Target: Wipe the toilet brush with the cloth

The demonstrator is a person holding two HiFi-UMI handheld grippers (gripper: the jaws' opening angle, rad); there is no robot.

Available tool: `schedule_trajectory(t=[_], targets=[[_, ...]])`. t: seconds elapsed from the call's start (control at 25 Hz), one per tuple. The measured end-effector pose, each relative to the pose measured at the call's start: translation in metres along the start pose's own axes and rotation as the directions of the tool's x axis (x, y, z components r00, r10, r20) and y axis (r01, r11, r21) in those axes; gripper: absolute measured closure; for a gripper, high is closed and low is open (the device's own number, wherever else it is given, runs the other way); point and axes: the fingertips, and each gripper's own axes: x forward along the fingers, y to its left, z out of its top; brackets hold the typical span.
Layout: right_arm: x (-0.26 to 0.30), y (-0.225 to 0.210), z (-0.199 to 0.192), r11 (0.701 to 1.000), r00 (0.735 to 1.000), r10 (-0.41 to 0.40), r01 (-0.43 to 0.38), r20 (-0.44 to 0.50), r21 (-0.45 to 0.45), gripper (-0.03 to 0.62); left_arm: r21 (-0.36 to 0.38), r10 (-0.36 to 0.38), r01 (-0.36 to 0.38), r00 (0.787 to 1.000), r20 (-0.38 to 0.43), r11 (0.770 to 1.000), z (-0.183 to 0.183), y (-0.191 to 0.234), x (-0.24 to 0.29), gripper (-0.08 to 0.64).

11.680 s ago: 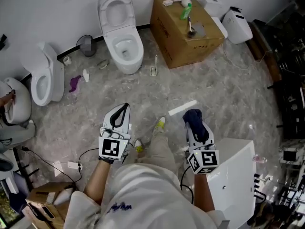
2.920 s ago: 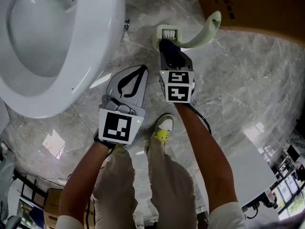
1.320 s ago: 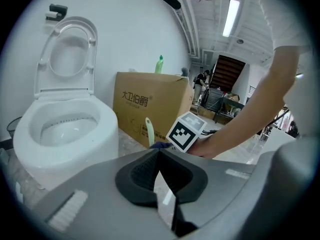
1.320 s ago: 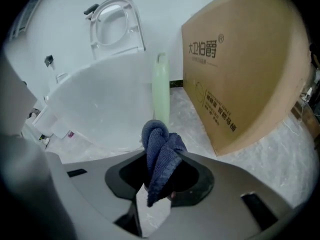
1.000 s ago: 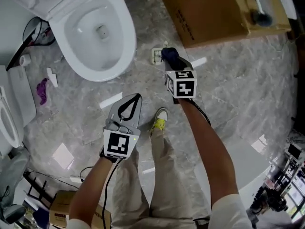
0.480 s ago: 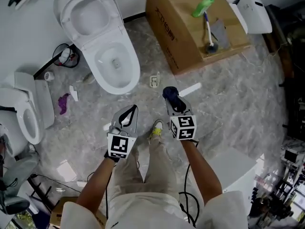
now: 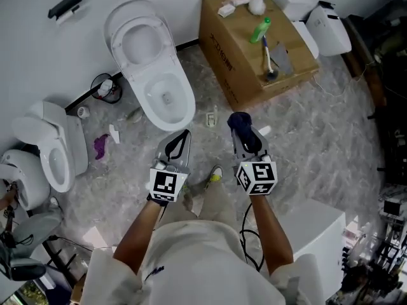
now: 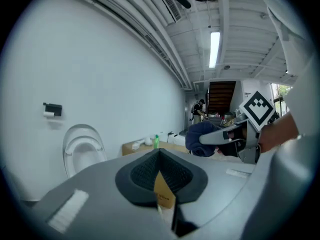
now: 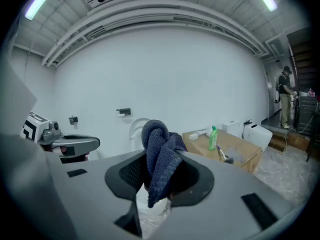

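Observation:
In the head view the toilet brush (image 7: 212,116) stands small in its holder on the marble floor, between the toilet and the cardboard box. My right gripper (image 7: 241,129) is held in the air near it, shut on a dark blue cloth (image 7: 239,122) bunched at its tips. From the right gripper view the cloth (image 9: 159,159) hangs over the jaws. My left gripper (image 7: 182,137) sits beside it, shut with nothing in it; its jaws (image 8: 160,153) meet at the tips. The left gripper view shows the cloth (image 8: 201,137) to the right.
A white toilet (image 7: 159,75) with its lid up stands ahead, another toilet (image 7: 54,151) to the left. The cardboard box (image 7: 254,43) carries a green bottle (image 7: 261,30) and a blue-handled brush (image 7: 269,62). A wire bin (image 7: 105,88), a purple rag (image 7: 100,146) and a white cabinet (image 7: 315,230) are around.
The right gripper with the cloth has come up off the toilet brush. The head camera has risen from near the floor to standing height. The left gripper stays shut.

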Motion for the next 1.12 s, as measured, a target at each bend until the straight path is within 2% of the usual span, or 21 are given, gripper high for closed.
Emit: schedule_trajectory(t=[0.12,0.24,0.28,0.4,0.8,1.12], targets=[[-0.028,0.01,0.021,1.0,0.999,-0.012,0.012,0.05,-0.01,0.472,0.05,0.005,-0.009,0.996,0.087,0.999,0.039,-0.005,-0.016,0.56],[-0.049,0.022,0.035,0.998,0.996,-0.032,0.037,0.085,-0.057,0.474,0.188,0.058,-0.082,0.99,0.13,0.979,0.067,0.001,-0.032,0.561],[-0.054,0.026,0.038,0.996,0.995,-0.04,0.047,0.096,-0.071,0.474,0.211,0.063,-0.095,0.986,0.152,0.973,0.075,0.003,-0.037,0.561],[-0.071,0.032,0.046,0.996,0.991,-0.055,0.064,0.119,-0.069,0.474,0.185,0.049,-0.087,0.979,0.199,0.979,0.094,0.007,-0.053,0.56],[-0.107,0.044,0.068,0.989,0.982,-0.108,0.122,0.156,-0.08,0.474,0.101,0.047,-0.069,0.977,0.21,0.992,0.112,0.023,-0.078,0.561],[-0.124,0.049,0.066,0.986,0.98,-0.125,0.14,0.156,-0.086,0.475,0.114,0.0,-0.024,0.979,0.206,0.993,0.108,0.006,-0.076,0.561]])
